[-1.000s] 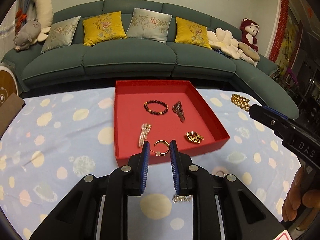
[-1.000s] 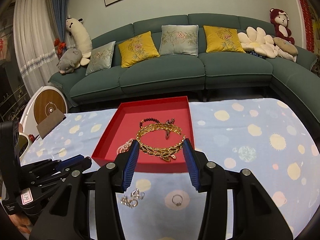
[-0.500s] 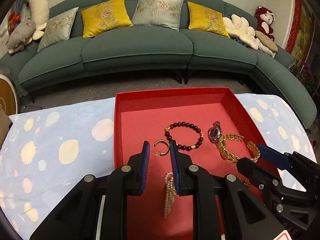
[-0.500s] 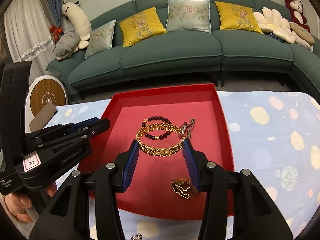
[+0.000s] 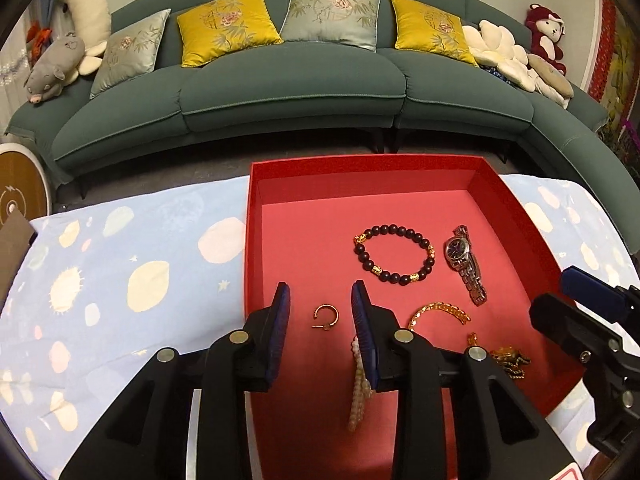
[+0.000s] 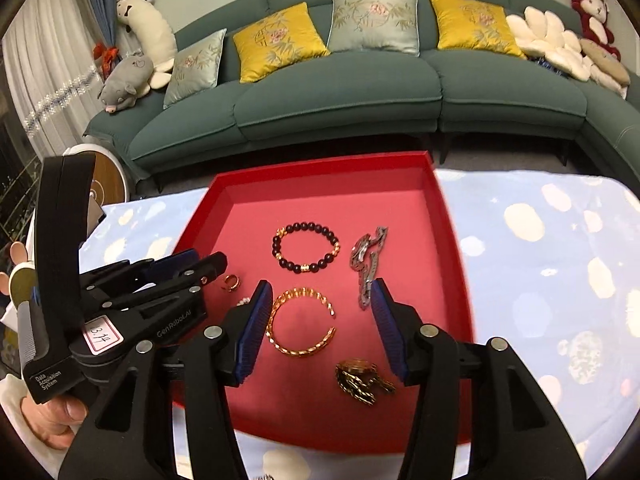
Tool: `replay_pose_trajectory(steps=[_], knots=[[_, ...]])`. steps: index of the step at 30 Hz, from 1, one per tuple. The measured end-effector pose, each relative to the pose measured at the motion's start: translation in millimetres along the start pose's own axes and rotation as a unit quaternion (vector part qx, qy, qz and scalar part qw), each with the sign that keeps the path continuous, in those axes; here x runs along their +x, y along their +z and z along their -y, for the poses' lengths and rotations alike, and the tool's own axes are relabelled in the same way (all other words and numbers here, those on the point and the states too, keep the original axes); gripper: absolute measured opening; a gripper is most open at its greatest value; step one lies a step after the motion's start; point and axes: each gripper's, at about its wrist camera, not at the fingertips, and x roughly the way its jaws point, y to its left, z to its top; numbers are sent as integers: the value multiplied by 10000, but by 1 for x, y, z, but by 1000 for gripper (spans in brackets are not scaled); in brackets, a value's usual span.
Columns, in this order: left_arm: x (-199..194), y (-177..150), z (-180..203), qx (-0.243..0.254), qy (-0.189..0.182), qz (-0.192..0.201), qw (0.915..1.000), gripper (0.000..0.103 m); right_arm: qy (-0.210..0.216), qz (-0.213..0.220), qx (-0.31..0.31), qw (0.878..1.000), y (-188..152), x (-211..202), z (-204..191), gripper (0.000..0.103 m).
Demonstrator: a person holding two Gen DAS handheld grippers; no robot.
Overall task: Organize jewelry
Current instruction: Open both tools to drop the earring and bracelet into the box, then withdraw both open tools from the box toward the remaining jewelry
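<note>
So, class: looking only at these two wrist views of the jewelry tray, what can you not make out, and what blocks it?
1. Pearl strand: upper end hidden behind the left gripper finger, left view; mostly hidden in the right view.
2. Gold bangle: lower half behind the gripper body, left view.
3. Watch: dial edge-on, unreadable, right view.
4. Silver piece: cut by the bottom edge, right view.

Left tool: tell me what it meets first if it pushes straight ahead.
Probably the small gold open hoop earring, lying on the red tray between the open left tool tips; depth is unclear. Beyond it, bare tray floor.
</note>
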Motion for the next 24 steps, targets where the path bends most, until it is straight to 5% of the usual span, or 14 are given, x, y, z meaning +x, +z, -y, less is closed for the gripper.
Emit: replay_pose_trajectory(steps=[11,16,24], knots=[[-118,-26,10,141,455,683,9965,30,-309,584,-20,9978,-25,-102,-1,55],[-142,-53,12,185,491,602,9968,30,-317,670,-53,9972,-52,-133,2,57],[-140,-102,8,-58,316,128,9994,30,-445,245,8,9987,-94,-133,18,57]])
